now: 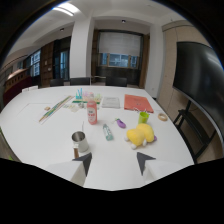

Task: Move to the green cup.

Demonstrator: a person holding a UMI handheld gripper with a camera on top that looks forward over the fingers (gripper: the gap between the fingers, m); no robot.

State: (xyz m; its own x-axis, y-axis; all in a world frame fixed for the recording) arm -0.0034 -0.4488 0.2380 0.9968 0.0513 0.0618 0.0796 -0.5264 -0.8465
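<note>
Green cup (143,117) stands upright on the white table (45,135), well beyond the gripper (115,163) and ahead of its right finger. A yellow plush toy (139,135) lies between that finger and the cup, just short of the cup. The gripper's fingers (84,162) are spread apart with nothing between them; both tips hover over bare tabletop. A metal can (79,142) stands just ahead of the left finger. Farther on, near the table's middle, stands a pink bottle (92,112), with a small clear bottle (107,132) lying on its side to its right and a small purple object (120,122) beyond that. A red folder (137,103) lies flat behind the cup, and a tape roll (162,117) sits to the cup's right near the table edge. A clear box (110,102) and sundry small items occupy the far part of the table. Dark chairs (80,80) line the far side.
</note>
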